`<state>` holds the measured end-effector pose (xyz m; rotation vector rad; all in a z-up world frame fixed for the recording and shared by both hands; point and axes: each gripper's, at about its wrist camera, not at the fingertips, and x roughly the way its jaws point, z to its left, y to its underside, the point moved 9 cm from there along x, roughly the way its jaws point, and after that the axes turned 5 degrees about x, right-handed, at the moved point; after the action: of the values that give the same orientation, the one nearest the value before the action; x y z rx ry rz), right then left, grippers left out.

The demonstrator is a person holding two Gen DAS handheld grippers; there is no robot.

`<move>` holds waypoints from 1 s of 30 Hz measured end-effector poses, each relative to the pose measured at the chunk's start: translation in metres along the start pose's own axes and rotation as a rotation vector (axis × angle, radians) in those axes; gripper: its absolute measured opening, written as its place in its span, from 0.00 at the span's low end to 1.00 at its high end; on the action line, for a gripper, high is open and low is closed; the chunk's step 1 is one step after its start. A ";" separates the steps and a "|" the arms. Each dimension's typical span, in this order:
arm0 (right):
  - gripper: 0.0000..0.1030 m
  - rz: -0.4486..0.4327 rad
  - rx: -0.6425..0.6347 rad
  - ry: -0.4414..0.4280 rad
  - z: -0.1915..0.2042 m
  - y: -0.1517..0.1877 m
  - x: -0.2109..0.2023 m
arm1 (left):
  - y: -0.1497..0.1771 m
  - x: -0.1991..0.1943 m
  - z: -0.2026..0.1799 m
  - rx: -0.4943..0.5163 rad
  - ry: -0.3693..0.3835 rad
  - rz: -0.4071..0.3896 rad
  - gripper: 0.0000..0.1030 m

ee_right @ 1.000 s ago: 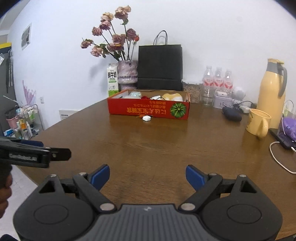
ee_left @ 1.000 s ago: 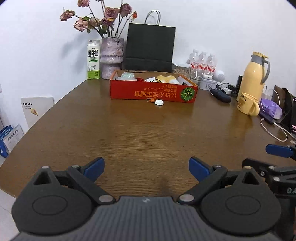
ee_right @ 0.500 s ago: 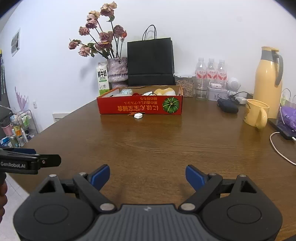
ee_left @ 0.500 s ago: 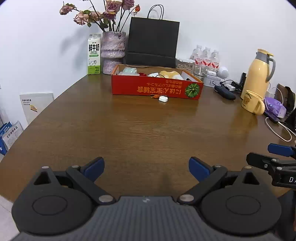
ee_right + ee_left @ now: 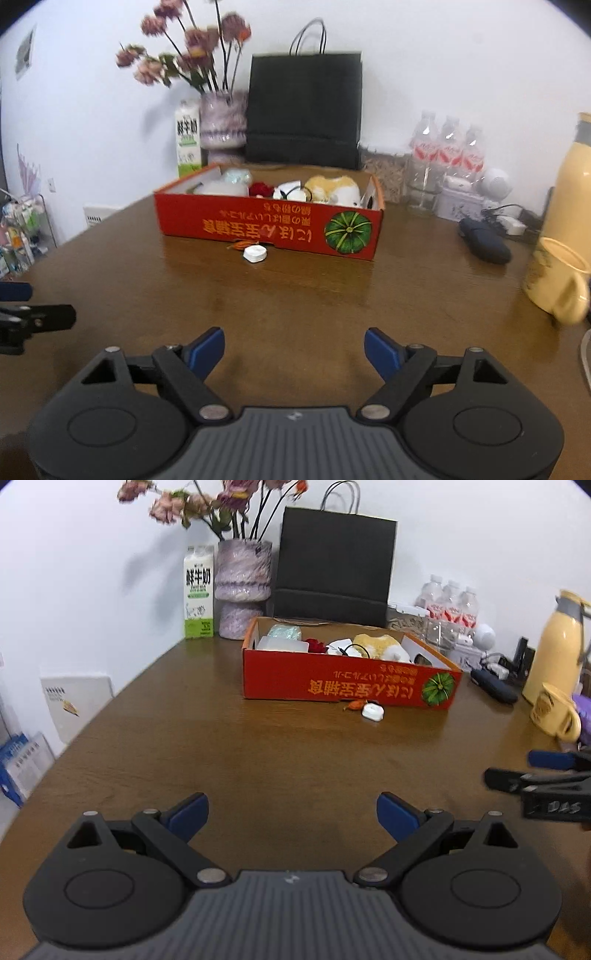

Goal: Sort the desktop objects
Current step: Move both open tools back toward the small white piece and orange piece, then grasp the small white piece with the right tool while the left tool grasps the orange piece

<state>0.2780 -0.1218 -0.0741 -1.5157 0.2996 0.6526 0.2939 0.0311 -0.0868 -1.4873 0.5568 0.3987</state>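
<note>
left wrist: both tongs (image 5: 292, 810) (image 5: 294, 349) spread (empty), white case (image 5: 372, 712) far ahead beside red box (image 5: 347, 686).

Surface: brown wooden table (image 5: 229, 746) | far side: red box (image 5: 347, 686), milk carton (image 5: 199, 592), vase (image 5: 242, 590), black bag (image 5: 334, 559) | beside box front: white case (image 5: 372, 712) | right: yellow mug (image 5: 554, 714), yellow flask (image 5: 554, 646), water bottles (image 5: 448, 603)

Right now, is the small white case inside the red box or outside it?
Outside. The small white case lies on the table just before the red box front wall.
</note>
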 end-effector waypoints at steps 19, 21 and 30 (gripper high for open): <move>0.26 0.091 -0.073 -0.131 0.043 -0.068 0.182 | -0.063 0.141 0.003 0.050 0.142 0.037 0.80; 0.26 0.086 -0.069 -0.138 0.037 -0.067 0.180 | -0.071 0.154 -0.005 0.042 0.171 0.044 0.76; 0.26 0.072 0.001 -0.132 -0.015 -0.062 0.163 | -0.090 0.196 -0.060 0.053 0.170 0.069 0.54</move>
<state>0.4463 -0.0983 -0.1162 -1.4586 0.2545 0.8065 0.4983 -0.0502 -0.1258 -1.4620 0.7498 0.3107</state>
